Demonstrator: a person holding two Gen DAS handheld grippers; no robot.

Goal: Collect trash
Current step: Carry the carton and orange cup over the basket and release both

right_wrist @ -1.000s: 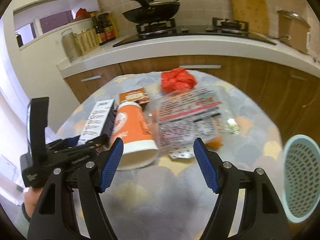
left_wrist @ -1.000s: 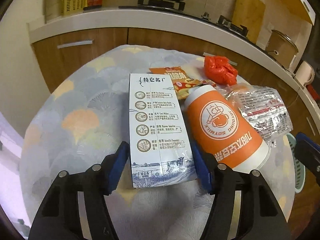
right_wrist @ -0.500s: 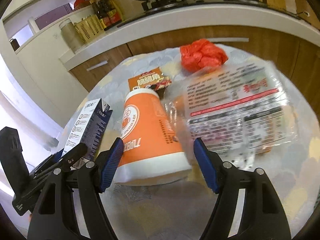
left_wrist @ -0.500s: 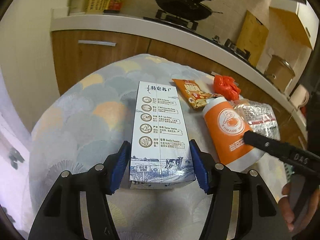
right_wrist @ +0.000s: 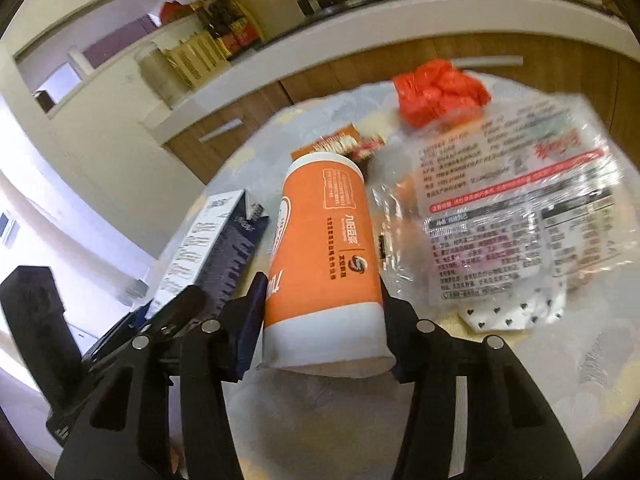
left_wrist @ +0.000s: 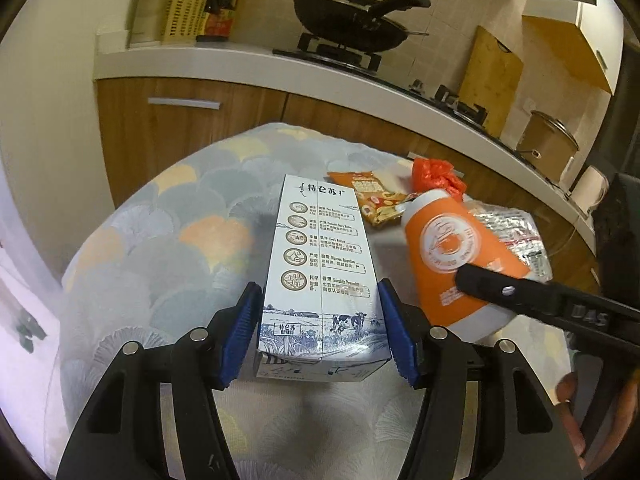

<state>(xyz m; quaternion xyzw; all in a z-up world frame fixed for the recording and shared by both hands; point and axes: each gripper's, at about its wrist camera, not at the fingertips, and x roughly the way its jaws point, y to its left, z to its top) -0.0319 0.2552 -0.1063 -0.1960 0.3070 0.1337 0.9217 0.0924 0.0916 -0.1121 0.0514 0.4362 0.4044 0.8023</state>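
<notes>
A white and blue milk carton (left_wrist: 324,248) lies lengthwise on the round table, and my left gripper (left_wrist: 320,332) is shut on its near end, blue pads pressed to both sides. Beside it to the right lies an orange paper cup (right_wrist: 324,248) on its side, white rim toward me. My right gripper (right_wrist: 322,320) straddles the cup's wide end; its jaws are closing and the pads meet the cup's sides. One right finger (left_wrist: 504,290) crosses the cup (left_wrist: 452,248) in the left wrist view. The carton (right_wrist: 212,248) shows left of the cup.
Behind the cup lie an orange snack wrapper (left_wrist: 372,196), a crumpled red plastic bag (right_wrist: 438,92) and a clear printed food bag (right_wrist: 516,208) over a heart-dotted paper (right_wrist: 508,316). Wooden cabinets and a white counter (left_wrist: 240,60) with a wok ring the patterned tablecloth (left_wrist: 160,240).
My right gripper has come down and forward around the cup, and its jaws have narrowed onto it. My left pads closed in against the carton.
</notes>
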